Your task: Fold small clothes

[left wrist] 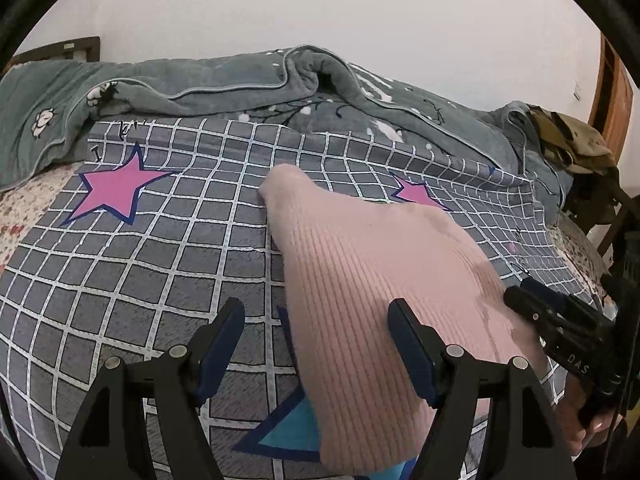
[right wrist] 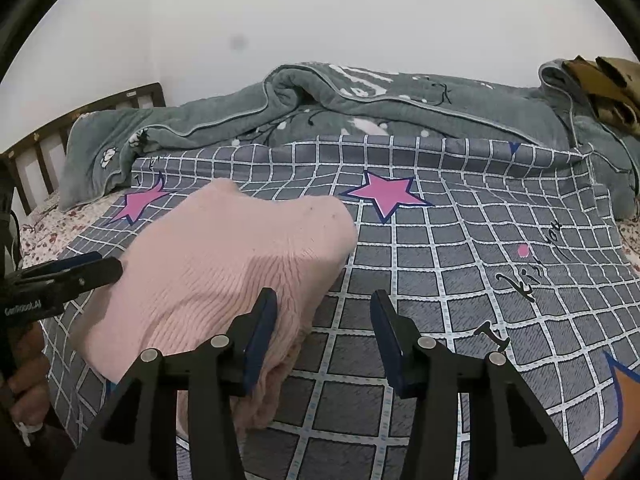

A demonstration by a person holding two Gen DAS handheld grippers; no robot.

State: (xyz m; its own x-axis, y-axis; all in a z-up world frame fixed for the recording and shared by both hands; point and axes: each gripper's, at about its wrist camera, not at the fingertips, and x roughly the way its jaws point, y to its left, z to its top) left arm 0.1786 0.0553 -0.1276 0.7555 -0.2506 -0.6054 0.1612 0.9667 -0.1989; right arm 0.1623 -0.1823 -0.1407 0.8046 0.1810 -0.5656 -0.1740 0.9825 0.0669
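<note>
A pink ribbed knit garment [left wrist: 360, 280] lies folded on the grey checked sheet [left wrist: 160, 264]; it also shows in the right wrist view [right wrist: 224, 264]. My left gripper [left wrist: 318, 320] is open and empty, its jaws straddling the garment's left edge just above it. My right gripper [right wrist: 324, 312] is open and empty over the garment's right edge, its left finger [right wrist: 262, 332] above the knit. The right gripper also shows at the right of the left wrist view [left wrist: 560, 320], and the left gripper at the left of the right wrist view [right wrist: 72, 276].
A rumpled grey-green blanket [left wrist: 240, 84] lies along the back of the bed. Olive and brown fabric [left wrist: 568, 140] sits at the far right. Pink stars [right wrist: 384, 196] are printed on the sheet. A dark headboard [right wrist: 80, 120] stands at the left, against a white wall.
</note>
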